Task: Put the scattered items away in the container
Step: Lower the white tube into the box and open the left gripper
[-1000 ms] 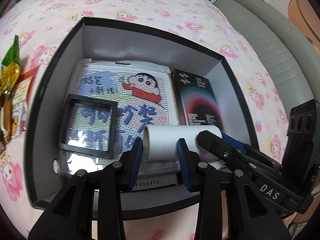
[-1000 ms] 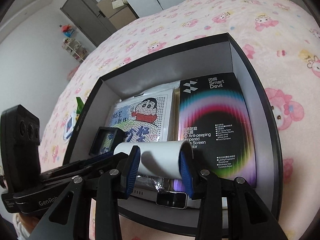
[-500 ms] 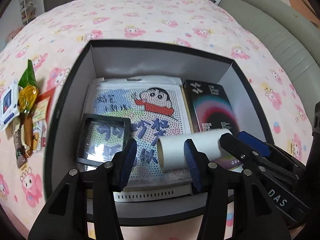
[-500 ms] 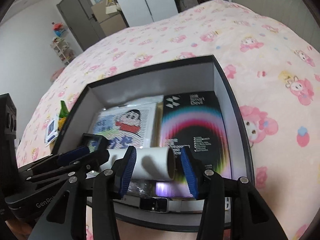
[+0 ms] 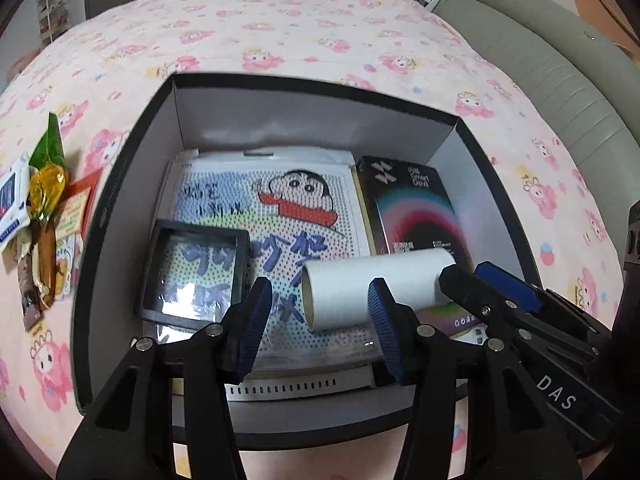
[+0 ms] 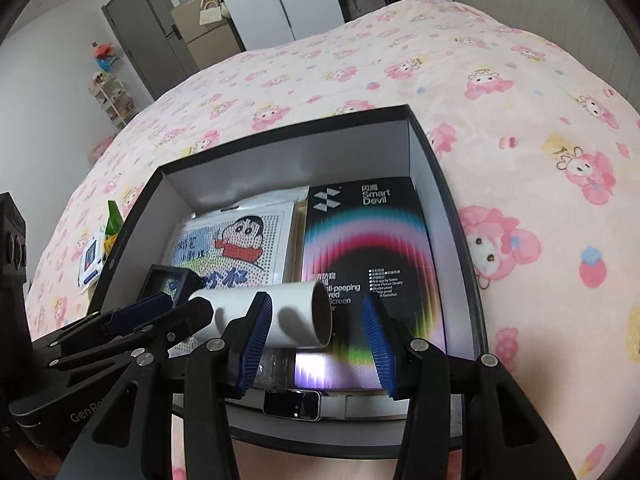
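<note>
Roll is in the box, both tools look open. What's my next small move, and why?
Probably swing the left tool left over the box wall toward the snack packets on the bedspread. The white roll rests inside the box, the right tool is open too, and those packets are the only loose items in view.

Over the last second both tongs drew back and rose from the box (image 5: pixel 132 184). The right tongs (image 6: pixel 316 330) widened and let go of the white roll (image 6: pixel 280 314), which now lay loose, off toward their left finger. The left tongs (image 5: pixel 320 320) also spread wider, and more bedspread (image 5: pixel 280 40) came into view.
</note>
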The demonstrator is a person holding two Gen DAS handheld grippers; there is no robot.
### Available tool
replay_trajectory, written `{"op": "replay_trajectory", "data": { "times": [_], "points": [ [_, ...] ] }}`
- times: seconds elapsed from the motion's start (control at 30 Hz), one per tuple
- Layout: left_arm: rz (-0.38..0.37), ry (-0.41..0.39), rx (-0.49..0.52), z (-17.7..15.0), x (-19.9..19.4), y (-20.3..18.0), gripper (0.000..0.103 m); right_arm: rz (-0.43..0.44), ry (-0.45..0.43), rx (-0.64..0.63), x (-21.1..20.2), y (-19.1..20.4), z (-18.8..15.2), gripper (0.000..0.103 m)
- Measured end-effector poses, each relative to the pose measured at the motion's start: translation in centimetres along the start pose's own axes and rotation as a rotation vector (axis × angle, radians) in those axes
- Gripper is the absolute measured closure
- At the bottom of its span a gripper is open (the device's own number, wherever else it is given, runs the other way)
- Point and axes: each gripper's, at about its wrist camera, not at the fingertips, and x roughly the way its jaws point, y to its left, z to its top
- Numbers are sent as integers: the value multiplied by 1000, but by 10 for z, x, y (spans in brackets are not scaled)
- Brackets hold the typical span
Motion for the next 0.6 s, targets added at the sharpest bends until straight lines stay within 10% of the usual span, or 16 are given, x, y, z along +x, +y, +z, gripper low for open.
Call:
{"op": "replay_trajectory", "data": {
  "times": [0.6],
  "points": [
    [-42,-107,26,-10,-47,6,53,-10,-49,-46,-33,25,-12,60]
  ]
}}
